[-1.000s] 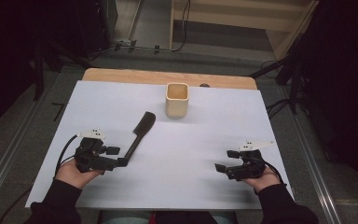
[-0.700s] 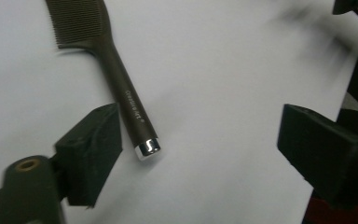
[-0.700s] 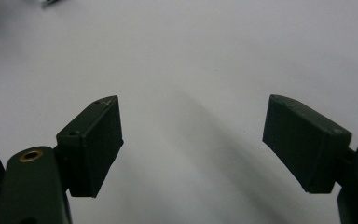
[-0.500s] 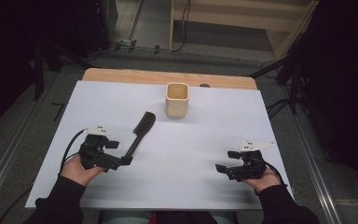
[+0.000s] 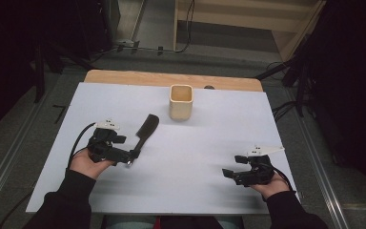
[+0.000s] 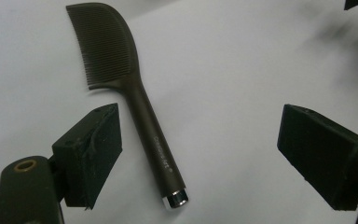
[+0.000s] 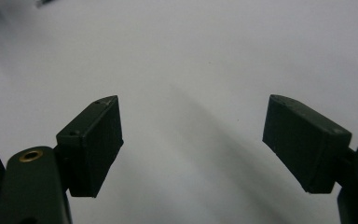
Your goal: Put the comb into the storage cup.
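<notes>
The left gripper rests low on the near left part of the white table, held in the person's left hand. Its jaws have just been opening and now stand wide apart, with nothing pressed between them. Seen from the left gripper view, the left gripper has the handle end of a black comb lying between its two pads, closer to the left pad but apart from both.

That close view gives details the high view is too small to show: fine teeth along the left edge of the curved head, pale lettering on the handle, and a shiny silver cap at the handle's tip. The high view instead shows the wider layout: the comb lies flat on the table just beyond the left gripper, and a cream, square-sided cup stands upright farther back near the middle, well apart from the comb.

The comb's long axis runs diagonally in the high view. The handle end points toward the person and the left gripper; the toothed head points away and slightly right, toward the cup.

The right gripper sits in the right hand at the near right of the table, well apart from the comb. In the right gripper view, the right gripper has its jaws wide apart over bare white table, gripping nothing.
</notes>
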